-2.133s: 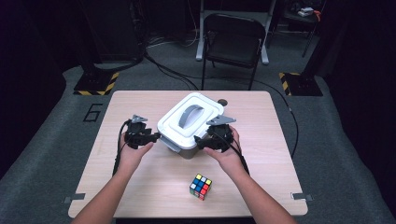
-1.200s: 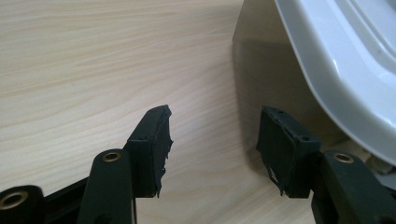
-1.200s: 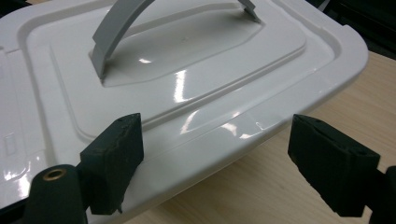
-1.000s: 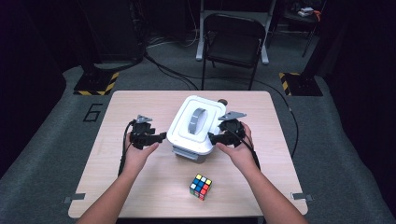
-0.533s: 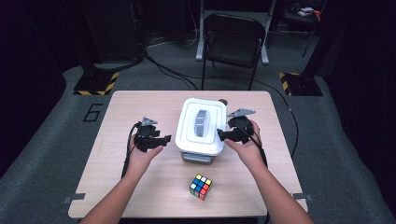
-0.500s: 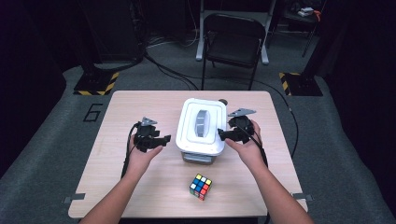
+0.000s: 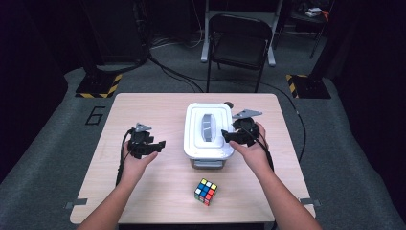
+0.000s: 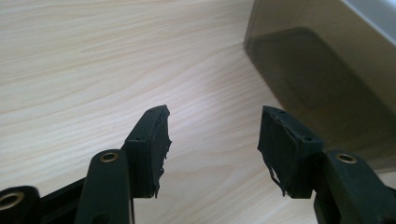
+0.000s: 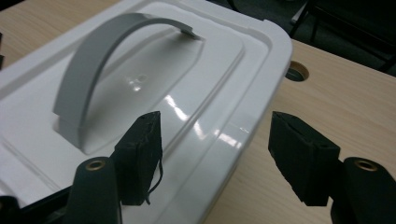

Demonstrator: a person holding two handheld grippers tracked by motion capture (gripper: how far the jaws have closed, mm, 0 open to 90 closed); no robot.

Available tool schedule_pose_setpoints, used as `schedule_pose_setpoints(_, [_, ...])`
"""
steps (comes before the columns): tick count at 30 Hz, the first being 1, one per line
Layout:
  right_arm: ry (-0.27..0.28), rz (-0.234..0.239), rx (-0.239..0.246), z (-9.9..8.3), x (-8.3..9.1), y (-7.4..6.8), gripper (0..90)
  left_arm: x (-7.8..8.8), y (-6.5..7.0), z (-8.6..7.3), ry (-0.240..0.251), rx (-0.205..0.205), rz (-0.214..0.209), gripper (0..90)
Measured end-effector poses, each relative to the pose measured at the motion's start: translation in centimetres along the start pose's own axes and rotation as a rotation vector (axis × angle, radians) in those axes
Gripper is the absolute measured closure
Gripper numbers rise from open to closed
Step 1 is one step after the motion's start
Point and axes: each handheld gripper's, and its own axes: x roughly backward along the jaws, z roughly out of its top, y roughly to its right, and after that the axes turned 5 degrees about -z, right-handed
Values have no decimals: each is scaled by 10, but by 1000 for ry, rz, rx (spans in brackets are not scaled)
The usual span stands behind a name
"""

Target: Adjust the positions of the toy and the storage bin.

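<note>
**Right tongs straddle the box's lid edge; left tongs stand off to the side**

We start at our right gripper (image 9: pixel 212 161): its jaws have just been closing and now stand partly open, one pad above the white lid (image 9: pixel 154 100), the other out over the table (image 9: pixel 345 100), so the lid's rim runs between them without either pad pressing on it. The grey handle (image 9: pixel 93 65) arches just beyond the near jaw, its long axis running away from us along the lid.

Our left gripper (image 8: pixel 212 140) is moderately open and holds nothing; the box's smoky side wall (image 8: pixel 317 84) lies ahead and to its right, near but apart.

From above, the box (image 7: pixel 208 130) sits mid-table between both hands, its long side running away from us. The right gripper (image 7: pixel 235 135) is the nearer, at the lid's right edge; the left gripper (image 7: pixel 152 145) stands clear. We judge the next move turns on that right rim.
</note>
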Motion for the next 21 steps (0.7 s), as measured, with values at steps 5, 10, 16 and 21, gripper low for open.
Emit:
schedule_pose_setpoints(5, [23, 43, 1, 10, 3, -16, 345, 5, -10, -8, -4, 13, 19, 423])
schedule_pose_setpoints(10, [33, 66, 5, 19, 1, -29, 340, 10, -23, -22, -4, 36, 52, 417])
schedule_pose_setpoints(16, [33, 84, 26, 24, -4, -41, 334, 15, -34, -35, -28, 43, 71, 411])
schedule_pose_setpoints(21, [22, 84, 50, 28, -10, -52, 334, 15, -40, -45, -33, 60, 83, 410])
